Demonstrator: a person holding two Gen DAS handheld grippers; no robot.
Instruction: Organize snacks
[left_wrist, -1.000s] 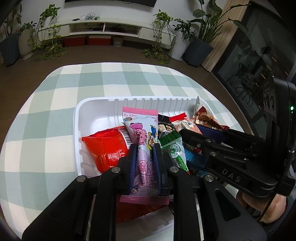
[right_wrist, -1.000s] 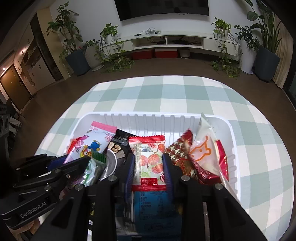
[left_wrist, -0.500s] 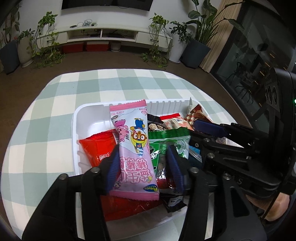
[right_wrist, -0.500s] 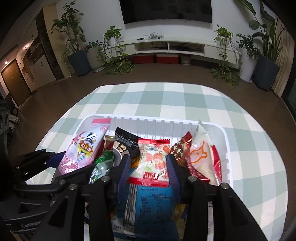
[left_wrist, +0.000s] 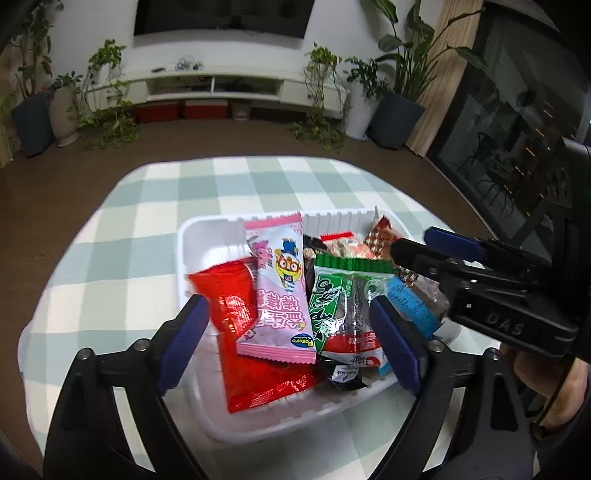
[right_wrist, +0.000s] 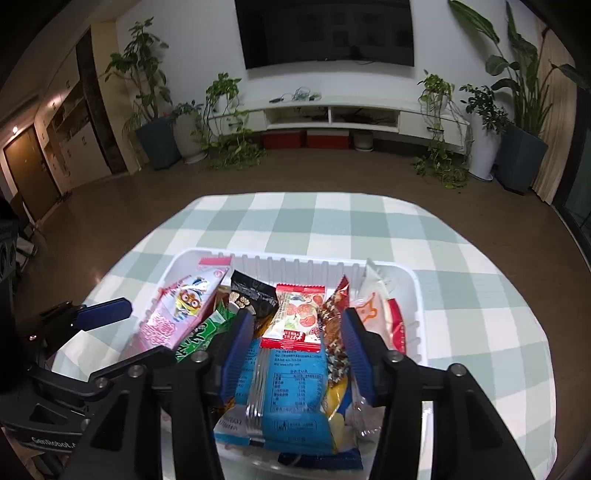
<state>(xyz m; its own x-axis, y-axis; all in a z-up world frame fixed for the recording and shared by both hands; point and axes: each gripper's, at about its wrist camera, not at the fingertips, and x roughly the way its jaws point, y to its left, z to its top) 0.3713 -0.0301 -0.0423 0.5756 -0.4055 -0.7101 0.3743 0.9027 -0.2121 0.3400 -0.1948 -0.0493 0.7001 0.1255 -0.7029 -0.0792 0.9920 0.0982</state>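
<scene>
A white plastic tray (left_wrist: 192, 236) (right_wrist: 413, 291) on the checked tablecloth holds several snack packs. In the left wrist view a pink cartoon pack (left_wrist: 280, 291), a green seaweed pack (left_wrist: 343, 299) and a red pack (left_wrist: 236, 306) lie in it. My left gripper (left_wrist: 291, 339) is open and empty above the tray's near side, its jaws wide apart. In the right wrist view a strawberry-print pack (right_wrist: 299, 314), a blue pack (right_wrist: 291, 387) and a white-orange pack (right_wrist: 373, 310) lie in the tray. My right gripper (right_wrist: 295, 350) is open, its jaws either side of the strawberry pack.
The round table's checked cloth (left_wrist: 258, 181) (right_wrist: 332, 218) surrounds the tray. The other gripper shows at the right in the left wrist view (left_wrist: 480, 288) and at the left in the right wrist view (right_wrist: 74, 332). Plants and a TV cabinet stand beyond.
My left gripper let go of the pink pack and opened wide; my right gripper opened off the strawberry pack. Both grippers pulled back and up from the tray.
</scene>
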